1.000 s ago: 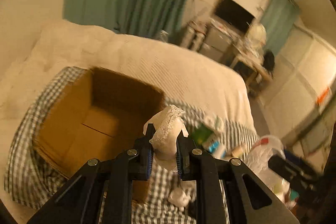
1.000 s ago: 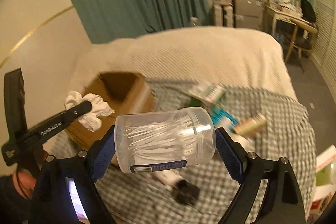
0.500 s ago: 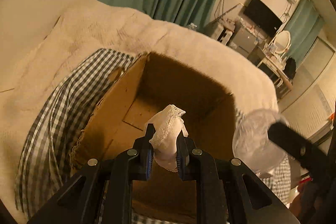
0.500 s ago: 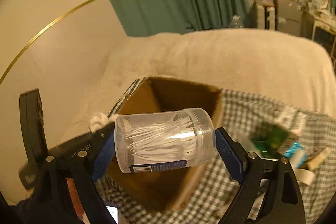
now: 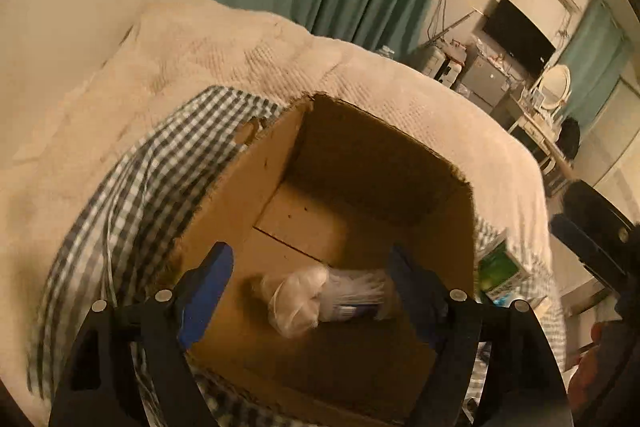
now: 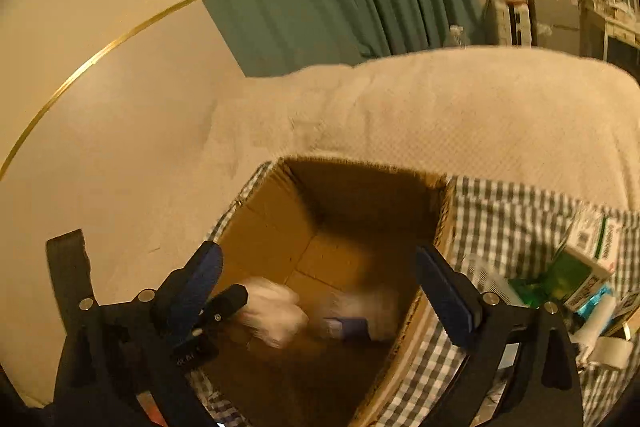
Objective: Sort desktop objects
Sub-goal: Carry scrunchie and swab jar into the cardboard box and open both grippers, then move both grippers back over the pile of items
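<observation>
Two tools are hanging over the open brown cardboard box (image 5: 360, 211), and we are holding both of them spread wide with nothing between their blue pads. We are keeping the left tool (image 5: 308, 291) directly above the box floor, where the clear plastic jar of white sticks (image 5: 344, 299) is lying on its side, blurred, so we cannot say whether it is resting or rolling. In the right wrist view we are seeing the crumpled white lace cloth (image 6: 272, 311) just beside the jar (image 6: 360, 315), close to the black tip of the left tool; whether the cloth is touching that tip is hard to judge through the blur.

We are reading this step as the drop into the box, with both items now inside it.

Outside the box, on the grey-and-white checked cloth (image 6: 500, 219) covering the bed, we are seeing the green-and-white carton (image 6: 580, 267) and a small white tube (image 6: 596, 319) waiting to be sorted.

Risks from here, as we are judging them: the right tool (image 6: 320, 291) is sitting near the box's right wall, so pulling away sideways could catch the rim and drag or tip the box on the soft bedding. Lace could also snag on a finger and lift out again.
</observation>
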Motion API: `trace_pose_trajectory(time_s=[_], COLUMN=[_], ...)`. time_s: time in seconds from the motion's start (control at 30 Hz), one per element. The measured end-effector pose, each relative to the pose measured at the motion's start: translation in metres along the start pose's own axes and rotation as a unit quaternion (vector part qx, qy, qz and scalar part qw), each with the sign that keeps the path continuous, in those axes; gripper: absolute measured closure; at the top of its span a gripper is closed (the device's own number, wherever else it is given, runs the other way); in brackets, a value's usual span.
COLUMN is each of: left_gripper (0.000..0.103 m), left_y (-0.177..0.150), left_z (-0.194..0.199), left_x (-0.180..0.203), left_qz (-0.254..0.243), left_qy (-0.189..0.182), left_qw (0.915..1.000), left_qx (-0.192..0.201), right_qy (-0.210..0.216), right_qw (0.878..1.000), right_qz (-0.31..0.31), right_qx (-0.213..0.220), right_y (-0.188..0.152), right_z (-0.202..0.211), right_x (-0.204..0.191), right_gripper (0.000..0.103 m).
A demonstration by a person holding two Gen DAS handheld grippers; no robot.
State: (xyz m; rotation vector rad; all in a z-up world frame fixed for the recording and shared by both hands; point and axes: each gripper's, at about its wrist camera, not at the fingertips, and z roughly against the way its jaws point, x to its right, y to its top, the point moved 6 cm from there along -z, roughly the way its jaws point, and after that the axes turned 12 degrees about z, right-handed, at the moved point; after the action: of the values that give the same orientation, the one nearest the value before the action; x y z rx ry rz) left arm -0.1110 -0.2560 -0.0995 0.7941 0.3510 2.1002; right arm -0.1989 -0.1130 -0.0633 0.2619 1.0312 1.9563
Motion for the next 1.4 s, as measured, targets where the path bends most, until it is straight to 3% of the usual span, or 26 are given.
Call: trace_pose_trajectory(time_s=[0.2,0.4,0.6,0.77,0.93,1.13,1.4], left_gripper=[0.020,0.019,0.018,0.018,0.018,0.018,0.019], left_y=[-0.009,-0.041,-0.092,-0.135,-0.181,-0.217,-0.229], left_z=[0.031,0.050,0.040,0.019,-0.020,-0.068,-0.111], left_x=[0.020,0.071,0.137,0.181,0.202,0.210,0.196], left_qz=[-0.013,-0.048,-0.112,-0.162,-0.201,-0.234,-0.248], left_qy=[-0.001,-0.023,-0.040,-0.046,-0.044,-0.033,-0.024], left_qw=[0.9999,0.9986,0.9928,0.9851,0.9761,0.9657,0.9584], left_qx=[0.011,0.005,-0.018,-0.036,-0.070,-0.107,-0.140], right_qy=[-0.042,-0.093,-0.142,-0.170,-0.190,-0.172,-0.161], right_qw=[0.999,0.995,0.989,0.984,0.980,0.983,0.982], right_qz=[0.014,-0.009,-0.031,-0.056,-0.052,-0.049,0.058], right_qx=[0.026,0.030,0.026,0.007,-0.019,-0.035,-0.078], right_y=[0.000,-0.027,-0.059,-0.093,-0.129,-0.163,-0.188], right_z=[0.057,0.128,0.190,0.216,0.219,0.207,0.153], right_x=[0.019,0.059,0.109,0.153,0.191,0.225,0.235], right_gripper=[0.006,0.006,0.006,0.006,0.006,0.006,0.009])
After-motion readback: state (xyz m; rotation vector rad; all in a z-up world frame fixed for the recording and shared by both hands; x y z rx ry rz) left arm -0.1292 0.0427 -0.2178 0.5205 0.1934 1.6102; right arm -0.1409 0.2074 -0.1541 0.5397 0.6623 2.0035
